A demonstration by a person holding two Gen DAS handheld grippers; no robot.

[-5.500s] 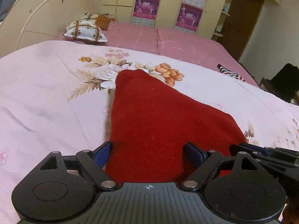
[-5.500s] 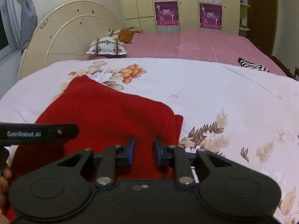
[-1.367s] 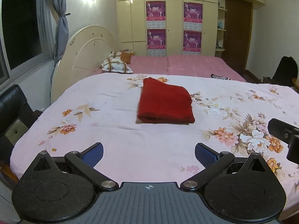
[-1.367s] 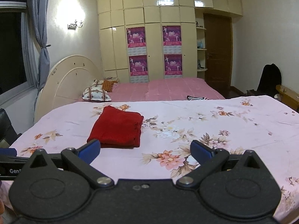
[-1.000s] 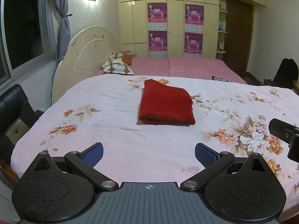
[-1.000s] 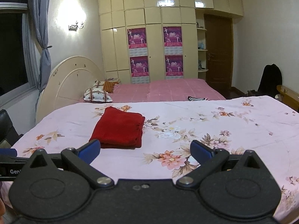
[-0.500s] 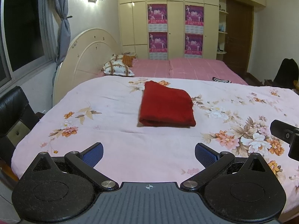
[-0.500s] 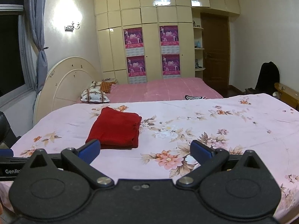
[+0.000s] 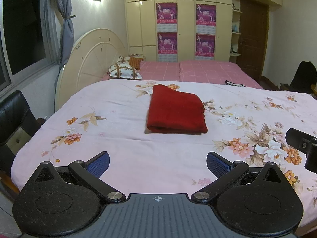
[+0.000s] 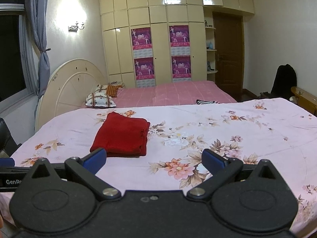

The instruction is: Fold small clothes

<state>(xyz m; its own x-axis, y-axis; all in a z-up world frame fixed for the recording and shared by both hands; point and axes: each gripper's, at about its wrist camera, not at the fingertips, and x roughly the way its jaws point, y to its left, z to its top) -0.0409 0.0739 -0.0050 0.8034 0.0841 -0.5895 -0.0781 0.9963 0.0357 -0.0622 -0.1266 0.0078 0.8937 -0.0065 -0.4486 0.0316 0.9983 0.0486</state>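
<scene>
A red garment (image 9: 175,112) lies folded into a neat rectangle on the pink floral bedsheet (image 9: 122,158); it also shows in the right wrist view (image 10: 121,136). My left gripper (image 9: 158,163) is open and empty, held back from the garment above the bed's near edge. My right gripper (image 10: 153,158) is open and empty, also well short of the garment, which lies ahead and to its left. Part of the right gripper's body (image 9: 303,144) shows at the right edge of the left wrist view.
A second bed with a pink cover (image 9: 198,70) stands behind, with pillows (image 9: 124,71) and a striped item (image 10: 207,101). A round cream headboard (image 9: 89,59) is at the left, a black chair (image 9: 13,115) at near left. Wardrobes and a door line the back wall.
5.5 s ago both grippers were down at the red garment, the right one nearly shut over its edge. Both have since pulled back, open. In the last second the views barely shifted.
</scene>
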